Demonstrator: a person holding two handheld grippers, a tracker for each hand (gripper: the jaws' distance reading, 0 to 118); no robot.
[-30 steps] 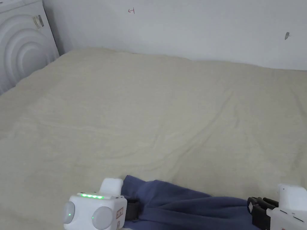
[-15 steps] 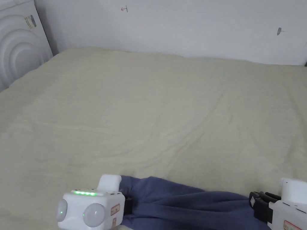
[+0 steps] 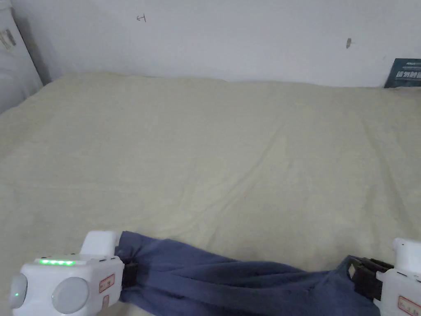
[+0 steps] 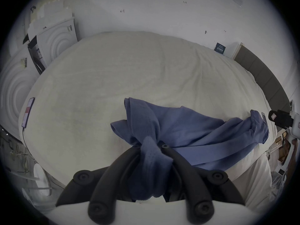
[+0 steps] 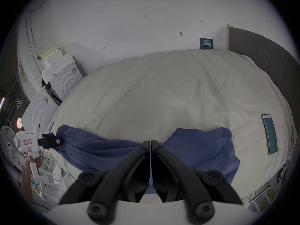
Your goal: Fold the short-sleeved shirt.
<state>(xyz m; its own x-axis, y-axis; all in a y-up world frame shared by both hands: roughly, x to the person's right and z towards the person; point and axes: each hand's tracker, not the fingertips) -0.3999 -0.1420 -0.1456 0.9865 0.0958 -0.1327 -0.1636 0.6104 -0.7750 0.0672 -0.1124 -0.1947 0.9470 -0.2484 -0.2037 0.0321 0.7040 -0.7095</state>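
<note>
Soft, limp blue shirt (image 3: 230, 284) sags between the left gripper (image 4: 151, 149) and right gripper (image 5: 150, 143), both clenched on bunched fabric; regrip at flat corners.

One blue short-sleeved cotton shirt (image 3: 230, 284), stretched along the near edge of one cream-covered bed (image 3: 213, 156). Two white hand-held grippers with black fingers: left gripper (image 3: 128, 275) and right gripper (image 3: 357, 275), one at each end of the shirt. Two flat smartphones on the bed: one at the left edge (image 4: 28, 112), one at the right (image 5: 269, 133). One dark blue card (image 3: 405, 73) against the far wall. One white standing fan (image 5: 8, 143) at left.
</note>
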